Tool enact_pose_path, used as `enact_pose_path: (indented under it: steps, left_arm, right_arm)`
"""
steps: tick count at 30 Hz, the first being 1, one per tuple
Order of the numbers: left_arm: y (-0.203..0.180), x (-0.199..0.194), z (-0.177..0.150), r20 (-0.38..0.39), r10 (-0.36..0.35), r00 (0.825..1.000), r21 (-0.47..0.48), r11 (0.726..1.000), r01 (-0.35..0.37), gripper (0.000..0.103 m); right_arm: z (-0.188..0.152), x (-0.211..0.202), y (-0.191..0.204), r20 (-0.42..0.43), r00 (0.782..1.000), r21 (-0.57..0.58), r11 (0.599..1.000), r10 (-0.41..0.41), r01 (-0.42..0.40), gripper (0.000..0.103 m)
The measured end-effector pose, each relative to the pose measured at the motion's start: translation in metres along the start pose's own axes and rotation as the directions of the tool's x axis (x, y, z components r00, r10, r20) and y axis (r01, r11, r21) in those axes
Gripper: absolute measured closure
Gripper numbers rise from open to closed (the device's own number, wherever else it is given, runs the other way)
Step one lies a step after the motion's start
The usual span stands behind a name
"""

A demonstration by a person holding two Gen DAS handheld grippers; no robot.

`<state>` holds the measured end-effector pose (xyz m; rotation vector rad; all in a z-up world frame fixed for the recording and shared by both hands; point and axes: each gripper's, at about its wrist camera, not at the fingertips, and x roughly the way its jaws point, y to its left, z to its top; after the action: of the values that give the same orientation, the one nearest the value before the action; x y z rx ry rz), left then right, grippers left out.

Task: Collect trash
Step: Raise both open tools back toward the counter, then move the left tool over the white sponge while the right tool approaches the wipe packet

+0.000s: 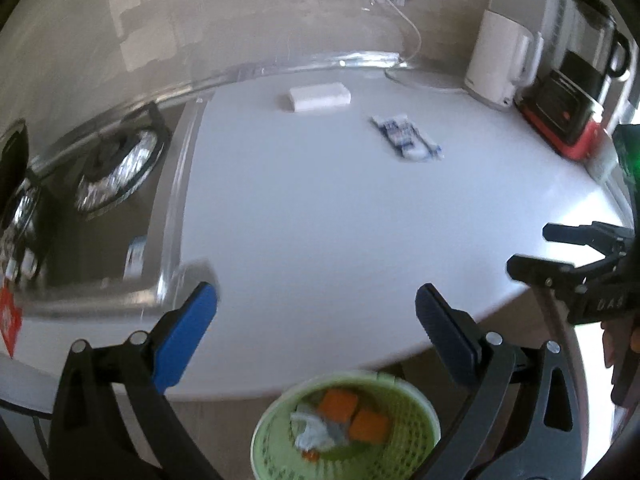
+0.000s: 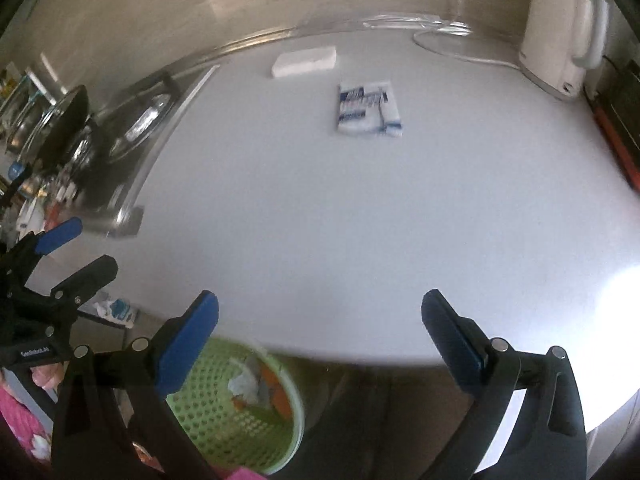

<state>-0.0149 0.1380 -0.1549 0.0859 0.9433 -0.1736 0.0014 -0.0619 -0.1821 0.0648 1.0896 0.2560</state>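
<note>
A blue-and-white wrapper lies flat on the white counter, toward the back; it also shows in the right wrist view. A white block lies behind it near the wall, also in the right wrist view. A green perforated bin stands below the counter's front edge and holds orange pieces and crumpled white paper; it also shows in the right wrist view. My left gripper is open and empty above the bin. My right gripper is open and empty at the counter's front edge.
A gas stove with a foil-lined burner is at the left. A white kettle and a red-based coffee maker stand at the back right. A crumpled blue-and-white scrap lies low at the left.
</note>
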Motion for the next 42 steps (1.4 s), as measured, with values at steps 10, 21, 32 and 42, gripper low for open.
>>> enact_pose_path:
  steps: [10,21,32,42]
  left_arm:
    - [-0.009,0.062,0.101,0.022,0.017,1.000,-0.047,0.999,-0.016,0.008]
    - [0.003,0.149,0.180,-0.034,0.035,0.999,-0.137,0.990,-0.039,0.008]
    - [-0.001,0.196,0.212,0.011,0.051,0.999,0.070,0.996,-0.052,0.008]
    - [-0.012,0.237,0.234,0.003,0.010,1.000,0.574,0.819,-0.010,0.008]
  right_arm:
    - [0.089,0.048,-0.031,0.019,1.000,-0.044,0.999,-0.003,0.004,0.002]
    - [0.145,0.118,-0.070,-0.020,0.999,0.057,0.998,-0.034,0.035,0.002]
    - [0.159,0.148,-0.053,-0.018,0.983,-0.058,0.982,-0.182,0.181,0.002]
    - [0.169,0.154,-0.048,-0.066,0.986,-0.129,0.981,-0.155,0.146,0.002]
